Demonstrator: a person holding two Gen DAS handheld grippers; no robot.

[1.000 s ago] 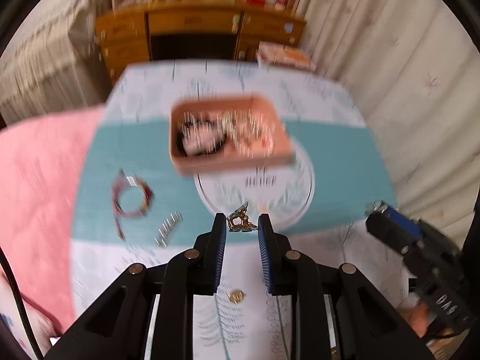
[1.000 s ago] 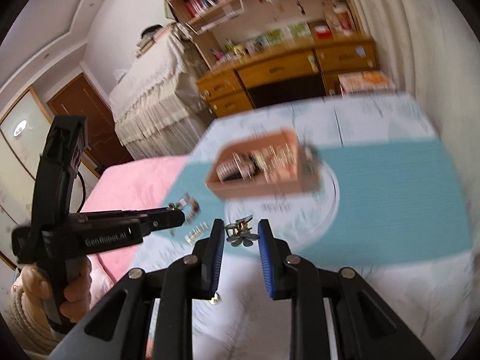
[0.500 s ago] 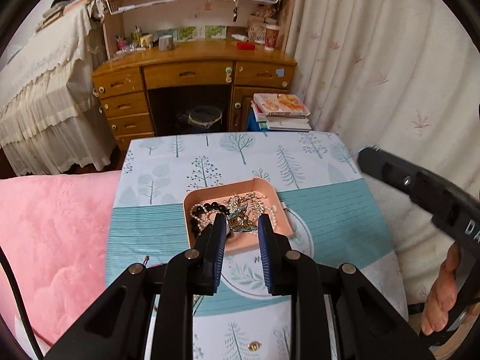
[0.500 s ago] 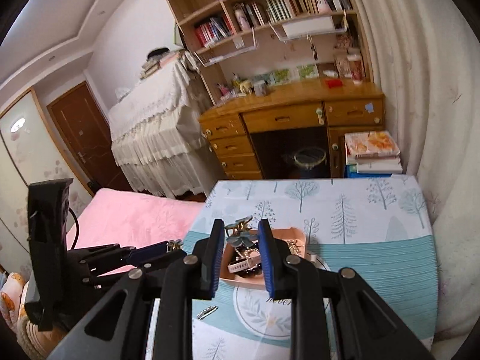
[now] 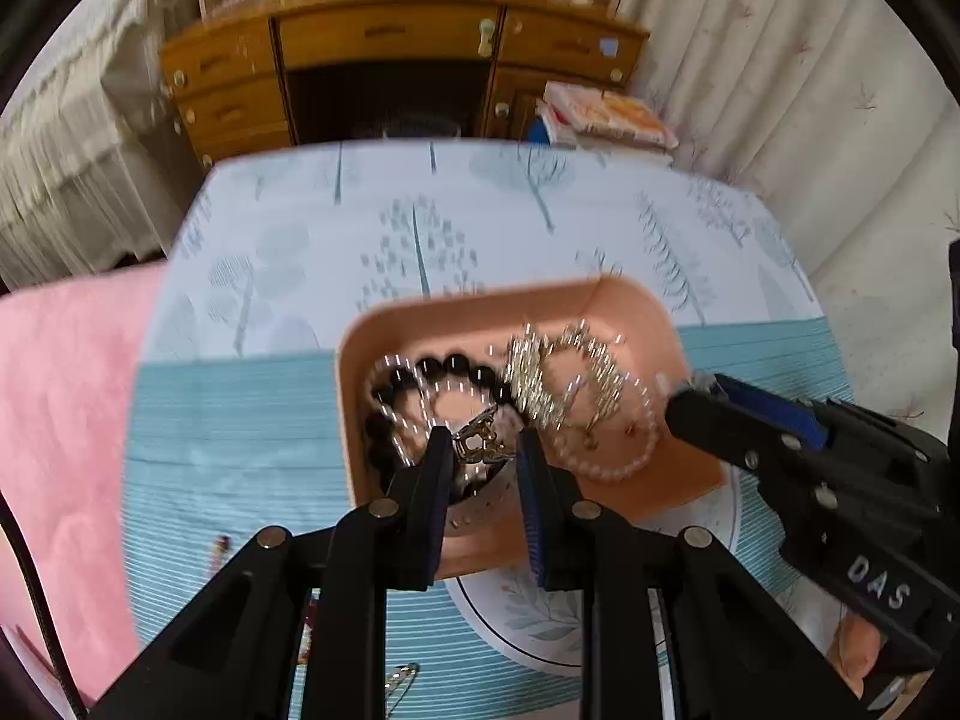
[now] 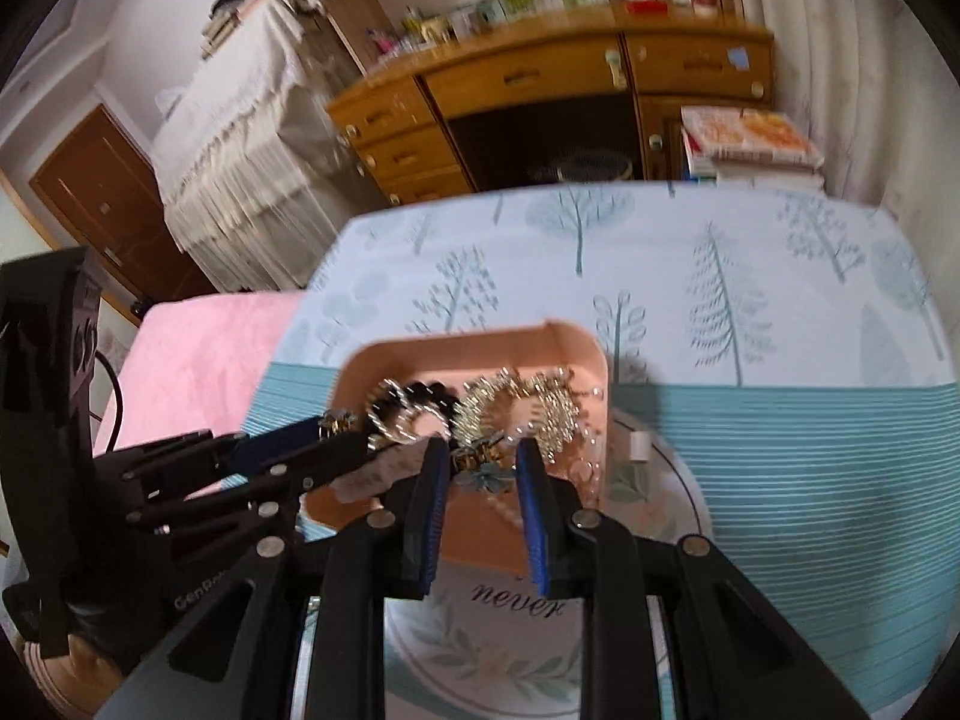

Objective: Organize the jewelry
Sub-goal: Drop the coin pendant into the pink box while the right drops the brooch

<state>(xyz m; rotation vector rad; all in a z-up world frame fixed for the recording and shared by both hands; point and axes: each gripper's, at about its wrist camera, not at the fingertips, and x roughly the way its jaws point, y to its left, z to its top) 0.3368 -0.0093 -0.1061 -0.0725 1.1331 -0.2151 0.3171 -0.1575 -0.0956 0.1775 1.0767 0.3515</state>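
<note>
A pink tray point(image 5: 624, 312) point(image 6: 468, 354) sits on the table, holding a black bead bracelet point(image 5: 420, 372), gold chains point(image 5: 540, 378) and a pearl bracelet point(image 5: 606, 462). My left gripper point(image 5: 480, 450) is shut on a small gold-and-silver clip point(image 5: 477, 443) and holds it over the tray's near left part. My right gripper point(image 6: 480, 462) is shut on a gold piece with a blue flower point(image 6: 486, 468), over the tray's near edge. Each gripper shows in the other's view: the right one point(image 5: 696, 402), the left one point(image 6: 336, 426).
The tray rests on a round printed mat point(image 6: 660, 618) on a teal and tree-print cloth point(image 5: 240, 420). A hair pin point(image 5: 399, 678) and a red item point(image 5: 306, 630) lie near the front left. A pink cushion point(image 5: 54, 420) lies left; a wooden desk point(image 5: 390, 60) stands behind.
Both grippers came down and forward from high above the table to just over the tray, each still holding its piece. The views are slightly blurred by motion.
</note>
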